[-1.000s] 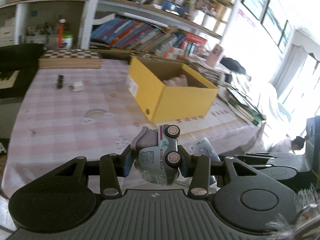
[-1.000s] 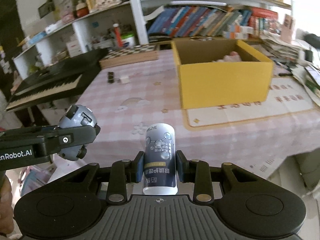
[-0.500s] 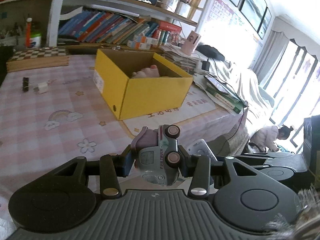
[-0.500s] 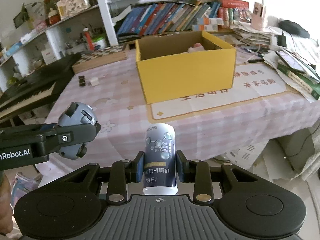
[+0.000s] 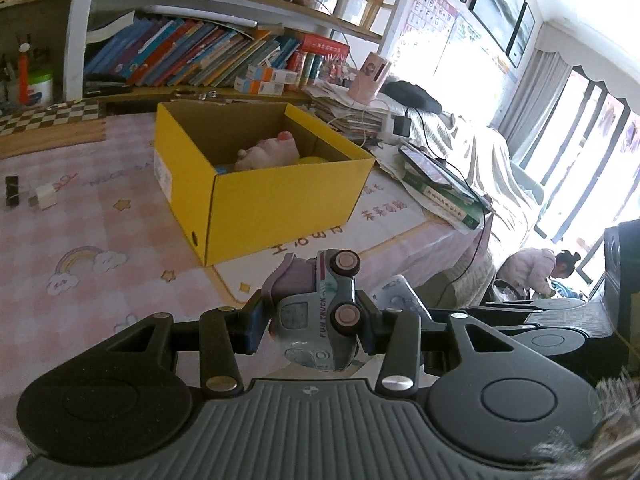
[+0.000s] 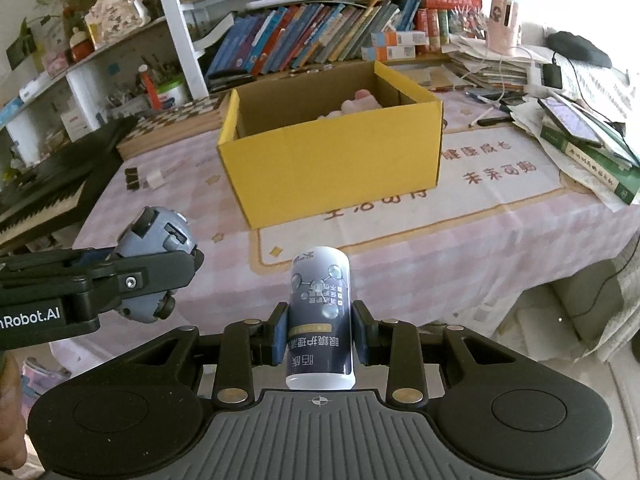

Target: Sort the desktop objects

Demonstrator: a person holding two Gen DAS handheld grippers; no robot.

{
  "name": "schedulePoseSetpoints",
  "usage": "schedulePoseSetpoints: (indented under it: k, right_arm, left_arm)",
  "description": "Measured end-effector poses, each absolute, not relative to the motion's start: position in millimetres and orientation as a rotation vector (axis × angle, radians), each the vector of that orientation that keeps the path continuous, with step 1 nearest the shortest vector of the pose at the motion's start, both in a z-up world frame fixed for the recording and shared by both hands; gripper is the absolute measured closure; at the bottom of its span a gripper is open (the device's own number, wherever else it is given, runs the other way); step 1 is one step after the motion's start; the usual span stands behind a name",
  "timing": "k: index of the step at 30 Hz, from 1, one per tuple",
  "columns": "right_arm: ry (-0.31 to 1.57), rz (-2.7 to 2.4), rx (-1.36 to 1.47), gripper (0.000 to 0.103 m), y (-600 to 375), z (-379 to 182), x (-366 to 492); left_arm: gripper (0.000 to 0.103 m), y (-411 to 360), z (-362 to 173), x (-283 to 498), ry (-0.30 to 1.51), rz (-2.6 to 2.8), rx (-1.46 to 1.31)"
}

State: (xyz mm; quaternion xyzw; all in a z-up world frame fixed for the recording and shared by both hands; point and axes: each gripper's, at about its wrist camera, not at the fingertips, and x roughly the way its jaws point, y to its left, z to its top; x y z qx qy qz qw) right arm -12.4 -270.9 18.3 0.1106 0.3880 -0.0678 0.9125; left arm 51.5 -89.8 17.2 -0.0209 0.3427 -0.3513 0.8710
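My left gripper [image 5: 312, 328] is shut on a small grey-blue toy truck [image 5: 320, 312], held on its side with its wheels facing right. The right wrist view shows the same toy truck [image 6: 156, 256] at the left, in the left gripper's fingers [image 6: 144, 276]. My right gripper [image 6: 320, 340] is shut on a dark blue and white canister [image 6: 322, 316] with printed text, held upright. Ahead on the table stands an open yellow cardboard box [image 5: 280, 196], also the yellow box [image 6: 336, 160], with a pink plush toy [image 5: 268, 152] inside. Both grippers hover short of the table's front edge.
The table has a pink checked cloth [image 5: 80, 220]. A black clip [image 5: 12, 190] and a white charger plug [image 5: 46, 198] lie at its far left. A chessboard [image 6: 176, 120], a keyboard [image 6: 40, 196], bookshelves [image 5: 200, 56] and stacked books [image 6: 592, 148] ring it. A person [image 5: 536, 268] crouches at the right.
Both grippers moved rightward along the table front and closer to the yellow box, which now sits nearer the middle of each view. The grips on truck and canister are unchanged.
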Motion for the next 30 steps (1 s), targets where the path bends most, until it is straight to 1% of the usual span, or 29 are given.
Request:
schedulePoseSetpoints:
  k: [9,16,30]
  right_arm:
    - [0.815,-0.123,0.227,0.071,-303.3,17.2,13.4]
    - [0.810,-0.104,0.224,0.071,-331.6,19.4,37.3]
    - [0.671,0.028,0.197,0.071,-380.0,58.1,101.7]
  left_arm:
    - [0.061,-122.5,16.8,73.9,0.716,-0.728,-0.044]
    - [0.061,-148.3,24.8,94.5,0.668,-0.704,-0.033]
    - [0.061,-184.1,63.1,151.9,0.494,-0.565,0.003]
